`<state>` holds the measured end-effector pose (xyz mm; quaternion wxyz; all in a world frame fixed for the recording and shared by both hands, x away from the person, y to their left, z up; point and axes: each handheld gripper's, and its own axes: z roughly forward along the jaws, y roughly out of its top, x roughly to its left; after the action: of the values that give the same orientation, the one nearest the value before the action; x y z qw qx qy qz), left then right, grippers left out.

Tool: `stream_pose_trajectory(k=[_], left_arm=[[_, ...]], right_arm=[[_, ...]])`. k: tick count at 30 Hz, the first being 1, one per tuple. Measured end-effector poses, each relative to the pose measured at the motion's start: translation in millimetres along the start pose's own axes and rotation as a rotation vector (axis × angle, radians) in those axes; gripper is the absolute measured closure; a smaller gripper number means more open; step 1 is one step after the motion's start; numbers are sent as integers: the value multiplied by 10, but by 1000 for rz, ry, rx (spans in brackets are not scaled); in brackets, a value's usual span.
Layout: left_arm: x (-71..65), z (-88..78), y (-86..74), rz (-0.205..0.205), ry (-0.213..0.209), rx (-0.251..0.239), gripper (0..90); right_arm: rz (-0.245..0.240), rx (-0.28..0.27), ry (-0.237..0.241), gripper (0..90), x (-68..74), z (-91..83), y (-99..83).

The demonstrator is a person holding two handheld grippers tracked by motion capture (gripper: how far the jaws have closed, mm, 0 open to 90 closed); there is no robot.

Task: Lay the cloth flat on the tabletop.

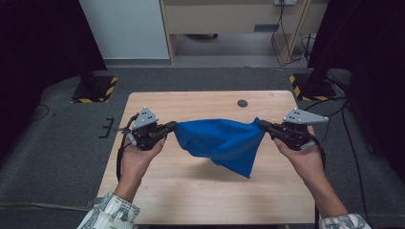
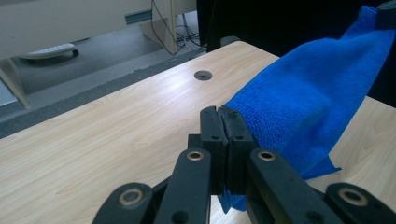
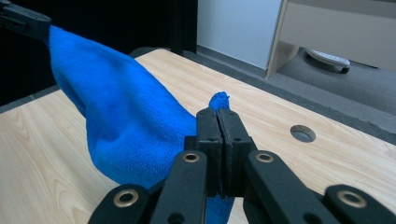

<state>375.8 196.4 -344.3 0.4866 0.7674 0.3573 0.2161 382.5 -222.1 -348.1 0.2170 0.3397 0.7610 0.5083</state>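
A blue cloth (image 1: 222, 143) hangs stretched above the wooden table (image 1: 191, 186), held up between the two grippers. My left gripper (image 1: 174, 126) is shut on the cloth's left corner, my right gripper (image 1: 261, 125) is shut on its right corner. The cloth's lower tip droops toward the table at the right of centre. In the left gripper view the black jaws (image 2: 220, 114) press together on the cloth (image 2: 308, 98), which runs off to the upper right. In the right gripper view the jaws (image 3: 218, 116) pinch the cloth (image 3: 121, 121), a small tuft poking out above them.
A round cable hole (image 1: 242, 103) sits near the table's far edge. Grey carpet surrounds the table, with stand bases marked in yellow and black (image 1: 94, 89) at both far corners. Pale furniture (image 1: 229, 19) and cables stand beyond.
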Motion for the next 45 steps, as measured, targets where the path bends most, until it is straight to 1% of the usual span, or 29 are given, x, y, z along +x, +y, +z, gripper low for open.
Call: stream_pose_trajectory(k=[3,7,10,12,15,16,18,20,21,22,24,25,27,28,30,31,33,35,39,40,41,42,43,45], left_arm=[[27,-7,-10,-11,-1,-1,886],[32,-1,-18,3,5,10,886],[76,-42,-28,-9,7,0,887],[76,-69,-25,-2,11,-1,887],[62,-109,-21,8,11,-1,887],[57,-116,-25,6,17,-4,887],[75,-94,-34,-12,15,-5,886],[89,-59,-42,-13,24,-3,887],[104,-24,-57,-14,31,9,887],[112,-2,-69,-19,29,14,887],[115,19,-104,-23,19,22,887],[108,0,-115,-23,14,22,887],[87,-73,-128,-18,11,11,887],[83,-119,-133,-13,11,7,886],[68,-205,-141,-18,10,-5,886],[52,-248,-144,-15,9,-11,886],[-6,-325,-149,2,18,-8,886],[-61,-398,-153,3,17,-18,885],[-178,-550,-148,19,11,-44,885],[-197,-579,-152,23,9,-47,885],[-202,-589,-156,28,10,-44,885],[-199,-584,-166,26,11,-40,885],[-187,-563,-182,12,1,-35,885],[-196,-528,-198,10,-2,-28,885]], right_arm=[[9,-5,-2,887,-6,0,-3],[0,-3,-2,888,15,22,5],[8,-12,-2,888,7,5,17],[10,-19,4,888,15,-10,29],[-11,-21,12,888,73,-25,65],[-17,-23,14,888,93,-29,78],[-37,-19,2,888,119,-17,94],[-34,-16,0,888,117,11,91],[-30,-13,-4,888,115,22,90],[-12,-21,1,888,112,32,86],[-31,-9,-13,888,133,49,82],[-34,-7,-3,888,148,50,79],[-40,-10,1,888,173,27,83],[-38,-14,4,888,183,3,89],[-40,-22,8,887,196,-42,102],[-40,-34,12,887,214,-78,115],[-43,-49,25,887,260,-142,134],[-40,-68,45,887,320,-209,143],[-57,-85,56,887,422,-328,120],[-67,-83,52,886,441,-352,106],[-75,-83,43,887,452,-374,79],[-73,-82,43,886,452,-383,59],[-70,-82,38,886,444,-387,30],[-49,-78,38,886,416,-375,-28]])
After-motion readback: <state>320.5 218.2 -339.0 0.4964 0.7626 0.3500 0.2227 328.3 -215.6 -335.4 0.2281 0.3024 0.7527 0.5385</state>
